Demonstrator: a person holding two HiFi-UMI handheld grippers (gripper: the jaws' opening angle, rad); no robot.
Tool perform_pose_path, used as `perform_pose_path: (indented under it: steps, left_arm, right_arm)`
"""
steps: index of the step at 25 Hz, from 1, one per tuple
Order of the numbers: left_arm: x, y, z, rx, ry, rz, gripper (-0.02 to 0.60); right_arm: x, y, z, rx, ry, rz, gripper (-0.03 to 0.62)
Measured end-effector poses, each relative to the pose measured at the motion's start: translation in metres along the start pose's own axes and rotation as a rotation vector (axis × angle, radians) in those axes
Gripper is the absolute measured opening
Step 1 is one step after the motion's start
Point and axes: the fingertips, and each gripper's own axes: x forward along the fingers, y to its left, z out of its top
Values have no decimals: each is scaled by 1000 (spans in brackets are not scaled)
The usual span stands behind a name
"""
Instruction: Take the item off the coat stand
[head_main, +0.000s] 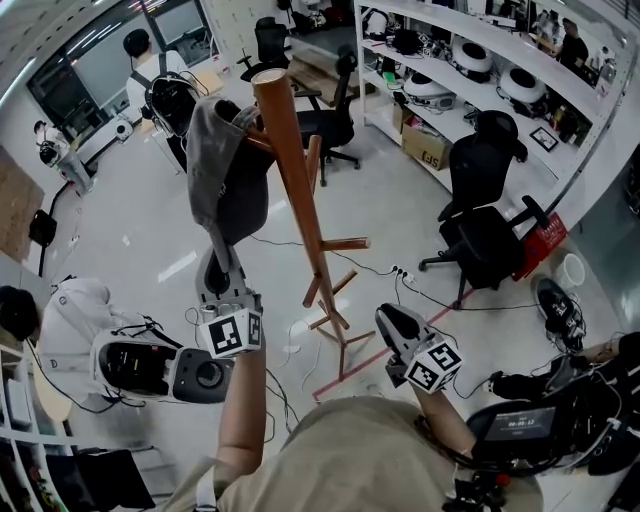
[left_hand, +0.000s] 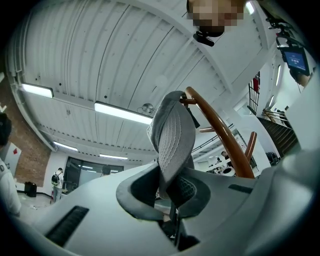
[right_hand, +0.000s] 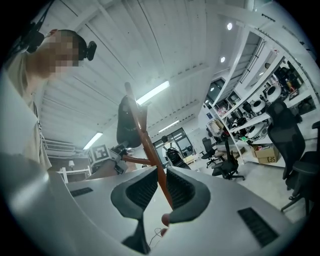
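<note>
A grey cap (head_main: 212, 150) with a dark underside hangs from a peg near the top of the brown wooden coat stand (head_main: 290, 150). My left gripper (head_main: 222, 262) reaches up from below and is shut on the cap's lower edge. In the left gripper view the cap (left_hand: 172, 130) rises straight out of the closed pads of the left gripper (left_hand: 170, 192), with the stand (left_hand: 225, 142) just to its right. My right gripper (head_main: 388, 318) is held low, to the right of the stand's feet, its jaws slightly apart and empty. The right gripper (right_hand: 159, 192) shows the stand's pole (right_hand: 148, 145) through its gap, further off.
Black office chairs (head_main: 480, 215) stand to the right and another (head_main: 330, 115) behind the stand. White shelving (head_main: 470, 70) lines the back right. Cables and a red tape line (head_main: 350, 365) cross the floor. Equipment (head_main: 150, 365) sits at the lower left; a person (head_main: 150, 60) stands far back.
</note>
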Motion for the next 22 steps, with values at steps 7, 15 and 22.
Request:
perform_pose_path:
  steps: [7,15,22]
  left_arm:
    - [-4,5,-4,-6,-5,18,34]
    - [2,17,15,21,-26,19,33]
    - [2,21,20,30,-21,30,34]
  right_arm:
    - [10,-2,-2,-13,-14,34,61]
    - [15,-1,-8,13,3,30,61]
    - [16,-4,-12,24,8,25,61]
